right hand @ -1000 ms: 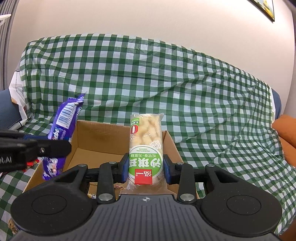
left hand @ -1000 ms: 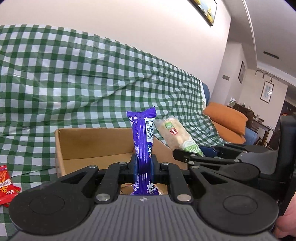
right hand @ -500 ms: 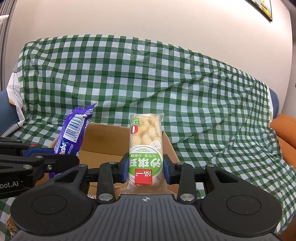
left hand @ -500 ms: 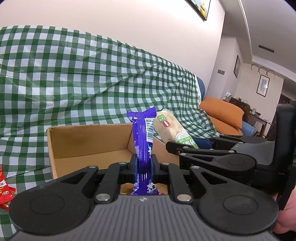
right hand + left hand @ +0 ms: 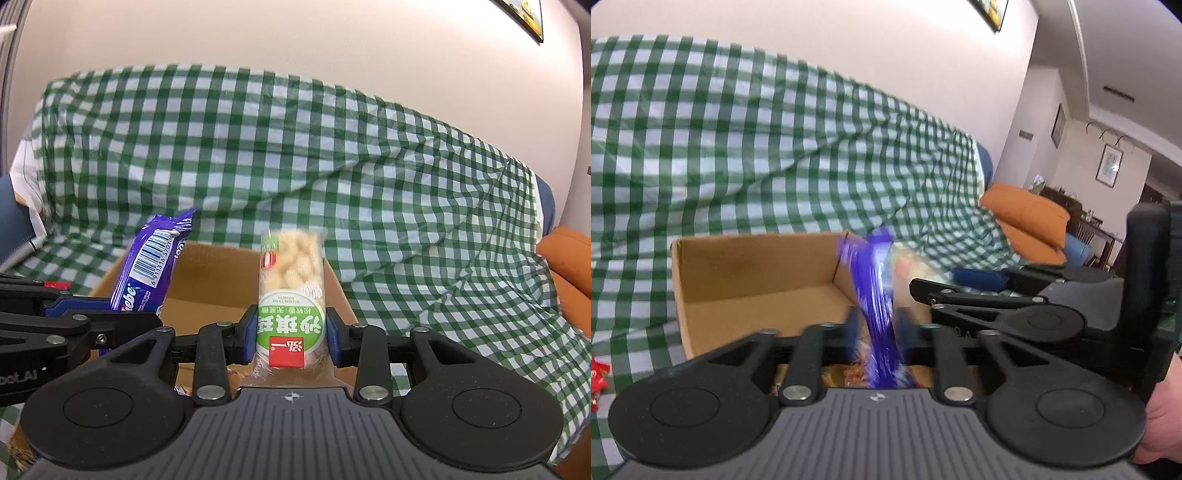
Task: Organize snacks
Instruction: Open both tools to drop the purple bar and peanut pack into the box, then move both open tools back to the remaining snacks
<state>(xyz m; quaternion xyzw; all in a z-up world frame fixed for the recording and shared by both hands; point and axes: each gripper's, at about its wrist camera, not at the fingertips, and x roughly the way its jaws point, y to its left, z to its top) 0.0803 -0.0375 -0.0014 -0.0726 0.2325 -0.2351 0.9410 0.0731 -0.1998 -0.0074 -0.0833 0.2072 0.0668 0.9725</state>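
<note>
Loosely — purple wrapper [image 5: 875, 314] between opening left jaws.

wall [image 5: 295, 33]: plain cream | sofa cover [image 5: 369, 166]: green-white check | cushion [image 5: 1027, 218]: orange | framed pictures [image 5: 1109, 166]: right wall

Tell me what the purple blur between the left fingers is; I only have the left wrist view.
Observer: The right wrist view shows it sharp: a purple snack pack with a white barcode, leaning over the left side of the cardboard box. The left gripper has it between its fingers while its jaws are opening.
Operator: And what does the right gripper carry? The blur hides it from me.
Observer: The right gripper is clamped on a clear pack of pale puffed pieces with a green label, held upright over the box's right side.
</note>
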